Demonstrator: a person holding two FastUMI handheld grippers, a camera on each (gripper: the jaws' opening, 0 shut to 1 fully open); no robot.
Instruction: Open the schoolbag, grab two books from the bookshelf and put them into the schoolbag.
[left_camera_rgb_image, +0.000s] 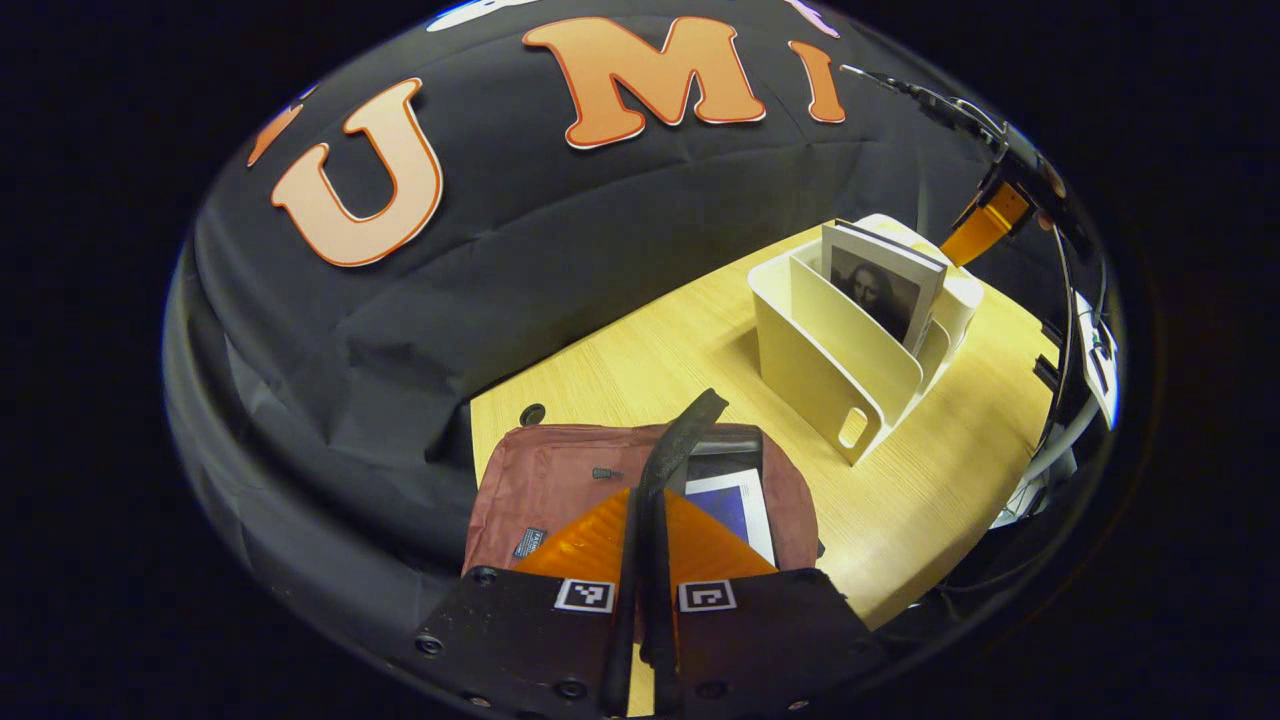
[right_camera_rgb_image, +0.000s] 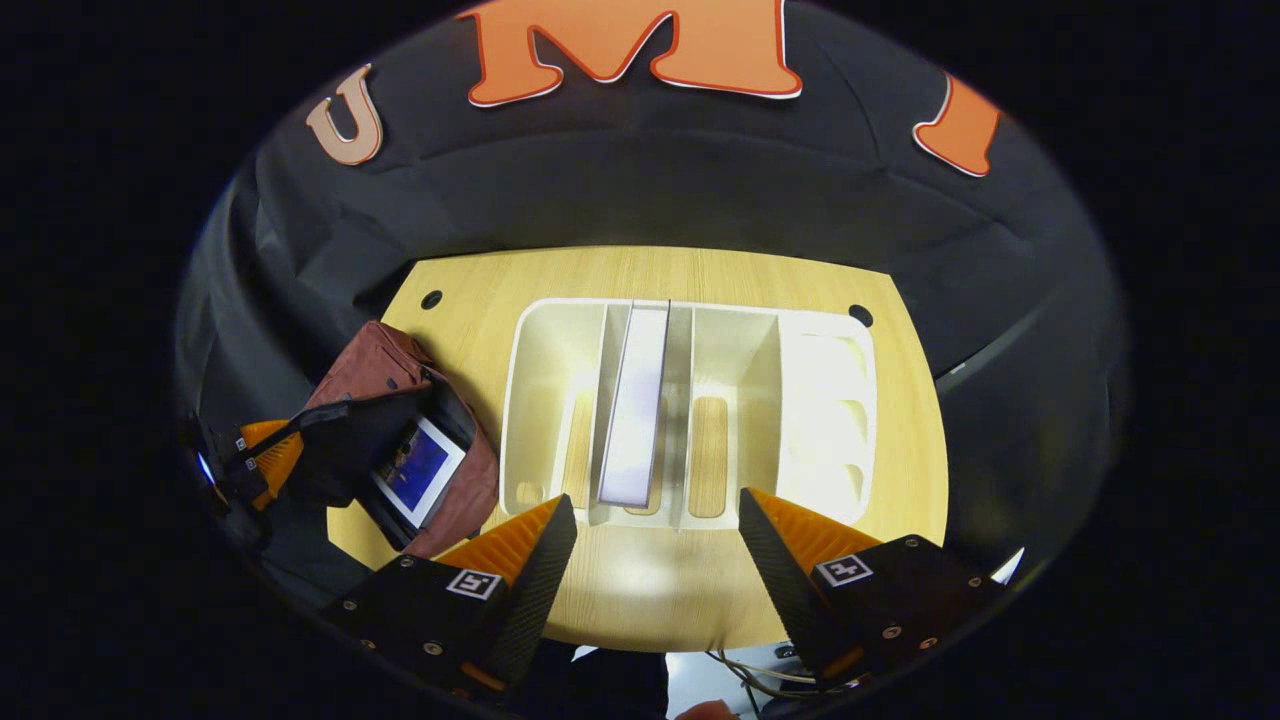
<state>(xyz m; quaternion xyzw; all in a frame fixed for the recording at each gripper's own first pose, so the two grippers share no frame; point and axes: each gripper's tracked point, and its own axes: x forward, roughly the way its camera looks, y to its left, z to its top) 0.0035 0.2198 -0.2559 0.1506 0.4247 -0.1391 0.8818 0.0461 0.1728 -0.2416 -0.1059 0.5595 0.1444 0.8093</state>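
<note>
The maroon schoolbag lies on the wooden table, and a book with a blue cover sits inside its opening. My left gripper is shut on the schoolbag's black strap and holds the opening up. In the right gripper view the schoolbag, the blue book and the left gripper are at the left. The white bookshelf holds one upright book, which has a portrait cover. My right gripper hangs open above the shelf's near edge, holding nothing.
The bookshelf stands on the table to the right of the bag, and the right gripper hovers beyond it. Cable holes mark the table's far corners. Black cloth walls close in behind, and bare tabletop lies in front of the shelf.
</note>
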